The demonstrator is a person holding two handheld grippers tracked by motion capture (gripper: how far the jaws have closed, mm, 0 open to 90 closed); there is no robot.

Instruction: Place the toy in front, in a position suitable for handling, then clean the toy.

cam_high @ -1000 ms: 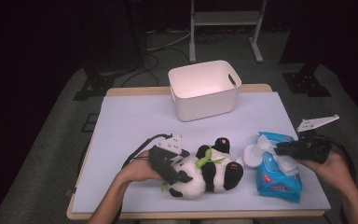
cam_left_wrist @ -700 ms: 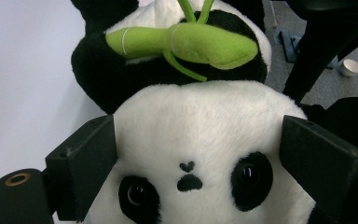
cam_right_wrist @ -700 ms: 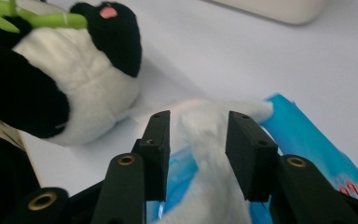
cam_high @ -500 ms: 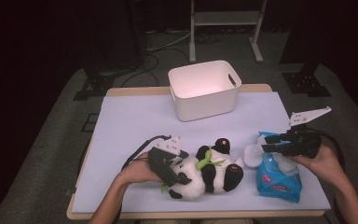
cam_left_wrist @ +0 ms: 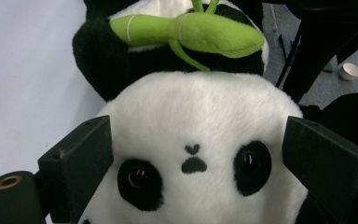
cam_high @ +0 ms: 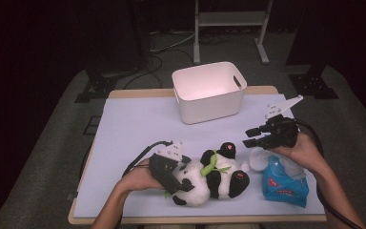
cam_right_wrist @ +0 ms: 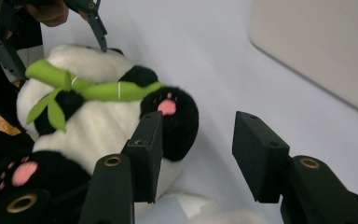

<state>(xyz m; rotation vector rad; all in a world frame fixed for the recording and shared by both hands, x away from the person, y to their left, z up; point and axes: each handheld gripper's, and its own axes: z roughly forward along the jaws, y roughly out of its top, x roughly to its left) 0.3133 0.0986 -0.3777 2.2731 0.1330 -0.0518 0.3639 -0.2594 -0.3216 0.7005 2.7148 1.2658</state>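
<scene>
Left tool (cam_left_wrist: pixel 196 158) clamps the fluffy round plush panda (cam_high: pixel 209 181)'s head; right tool (cam_right_wrist: pixel 193 154), just opening, holds nothing.

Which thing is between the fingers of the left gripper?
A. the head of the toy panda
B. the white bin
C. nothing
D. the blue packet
A: in the left gripper view the fingers stand on both sides of the toy panda, at its head, beside the eyes.

Both grippers (cam_high: pixel 169 171) (cam_high: pixel 253 137) are chunky black things with boxy jaw blocks, brass-ringed screw holes, black cables trailing off, grey three-cornered plates on top. Forearms bare.
</scene>
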